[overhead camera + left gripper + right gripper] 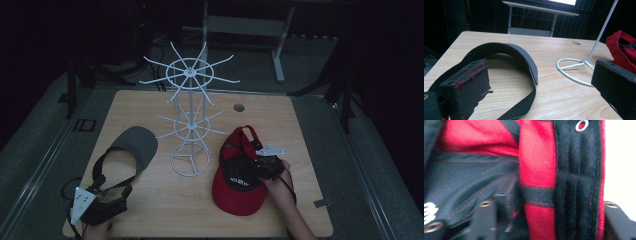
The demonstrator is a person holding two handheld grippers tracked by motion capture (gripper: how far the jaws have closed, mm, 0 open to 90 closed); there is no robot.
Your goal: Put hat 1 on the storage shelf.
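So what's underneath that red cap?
The red cap lies on the wooden table, brim toward the person. The right gripper is at its crown, fabric between the jaws in the right gripper view. Whatever lies beneath the cap is covered.

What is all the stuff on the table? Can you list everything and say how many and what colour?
table: one, light wood, under everything.
rack: one, white wire, two tiers of hooks on a ring base, stands upright mid-table.
visor: one, grey with a black strap, lies left of the rack.
cap: one, red and black with white lettering, lies right of the rack.
hole: one, round and grey, in the tabletop behind the cap.
left gripper: one, black with a grey plate, near left corner, jaws apart around the visor's strap.
right gripper: one, black with a grey plate, on the cap, jaws either side of the cap's fabric.
hand: one, holding the right gripper.
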